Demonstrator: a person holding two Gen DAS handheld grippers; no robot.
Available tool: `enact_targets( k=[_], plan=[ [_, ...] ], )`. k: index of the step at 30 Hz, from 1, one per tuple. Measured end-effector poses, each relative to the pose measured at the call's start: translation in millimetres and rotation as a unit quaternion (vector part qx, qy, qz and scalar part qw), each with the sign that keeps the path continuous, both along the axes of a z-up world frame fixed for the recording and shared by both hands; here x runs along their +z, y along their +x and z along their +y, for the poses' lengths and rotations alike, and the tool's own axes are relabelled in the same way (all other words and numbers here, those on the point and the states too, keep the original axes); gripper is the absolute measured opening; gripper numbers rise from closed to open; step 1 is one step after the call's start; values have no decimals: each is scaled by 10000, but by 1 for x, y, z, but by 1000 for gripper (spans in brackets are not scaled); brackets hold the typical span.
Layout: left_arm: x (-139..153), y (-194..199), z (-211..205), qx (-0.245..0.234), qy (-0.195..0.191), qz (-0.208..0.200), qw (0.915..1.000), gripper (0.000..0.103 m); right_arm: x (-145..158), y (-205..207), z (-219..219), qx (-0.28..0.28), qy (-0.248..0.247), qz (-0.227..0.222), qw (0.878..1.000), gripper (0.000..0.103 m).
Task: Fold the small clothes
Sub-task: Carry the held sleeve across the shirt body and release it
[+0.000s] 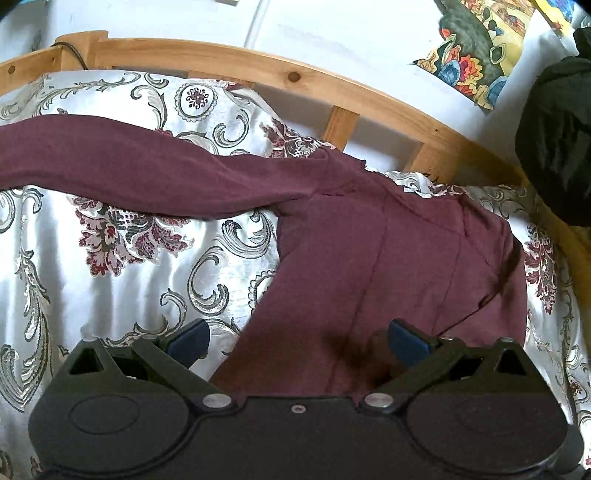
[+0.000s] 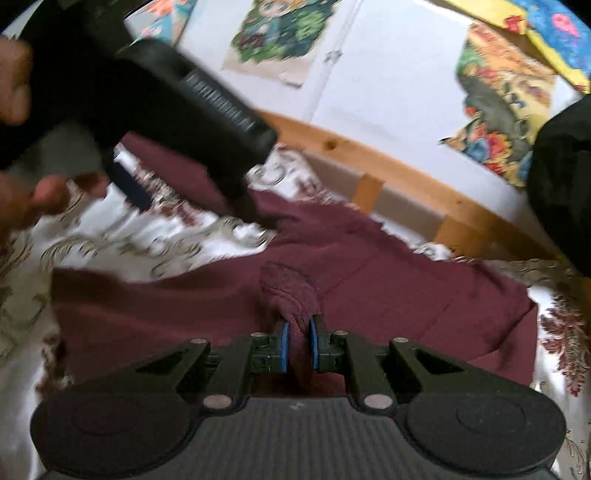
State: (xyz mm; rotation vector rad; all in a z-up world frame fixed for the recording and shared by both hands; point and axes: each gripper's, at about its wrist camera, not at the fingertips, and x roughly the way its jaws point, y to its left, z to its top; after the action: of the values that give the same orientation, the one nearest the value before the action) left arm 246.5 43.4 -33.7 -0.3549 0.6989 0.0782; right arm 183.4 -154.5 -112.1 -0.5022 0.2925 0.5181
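- A maroon long-sleeved top (image 1: 388, 258) lies spread on a bed, over a shiny white bedspread (image 1: 122, 288) woven with grey scrolls and dark red flowers.
- In the left wrist view one sleeve (image 1: 147, 166) stretches out flat across the bedspread toward the left edge of the picture, while the body of the garment runs down toward the camera.
- In the right wrist view a bunched fold of the same maroon cloth (image 2: 291, 291) stands up from the garment, with stitched seams showing on it.
- The right gripper (image 2: 297, 343) has its blue pads nearly together, pinching that raised fold between them.
- The left gripper (image 1: 299, 341) stands wide apart with nothing between its blue pads; its left pad is over the bedspread beside the garment's edge, its right pad over the maroon cloth.
- In the right wrist view, blurred, the left gripper's black body (image 2: 177, 110) shows at upper left above the sleeve, with a person's hand (image 2: 22, 155) wrapped around its handle.
- Behind the bed runs a pale wooden frame rail (image 1: 332, 88) with upright slats.
- Beyond it is a white wall (image 1: 332, 33) with colourful pictures (image 1: 476, 51) stuck on it.
- A dark bundle (image 1: 557, 147) sits at the right edge by the rail; what it is cannot be told.
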Motion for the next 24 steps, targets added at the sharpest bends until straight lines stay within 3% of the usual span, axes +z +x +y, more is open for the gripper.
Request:
enact_targets(
  k=[2, 4, 7, 8, 10, 11, 14, 21, 24],
  plan=[
    [-3, 2, 1, -11, 17, 26, 10000, 102, -6, -1, -1, 64, -26, 220, 9997, 23],
    [-8, 7, 4, 15, -19, 131, 9999, 102, -9, 0, -4, 205, -29, 603, 9980, 46],
    [-14, 13, 5, 30, -138, 322, 9994, 102, -2, -6, -15, 174, -189, 889, 9957, 73],
    [-15, 14, 5, 16, -145, 362, 9992, 102, 4, -9, -21, 95, -199, 842, 9962, 76],
    [-19, 15, 3, -57, -120, 423, 9990, 102, 17, -14, -37, -180, -127, 536, 9983, 94],
    [-21, 17, 0, -106, -94, 457, 9989, 102, 24, -15, -47, -388, -56, 287, 9988, 98],
    [-28, 23, -10, -330, -34, 602, 9976, 102, 37, -2, -72, -1043, 229, -9, 9943, 101],
    [-46, 35, -44, -899, 453, 1021, 9897, 102, 40, 72, -143, -2310, 1267, 175, 9645, 100],
    [-53, 37, -53, -1017, 624, 1119, 9865, 102, 31, 106, -183, -2396, 1968, 436, 9497, 88]
  ],
)
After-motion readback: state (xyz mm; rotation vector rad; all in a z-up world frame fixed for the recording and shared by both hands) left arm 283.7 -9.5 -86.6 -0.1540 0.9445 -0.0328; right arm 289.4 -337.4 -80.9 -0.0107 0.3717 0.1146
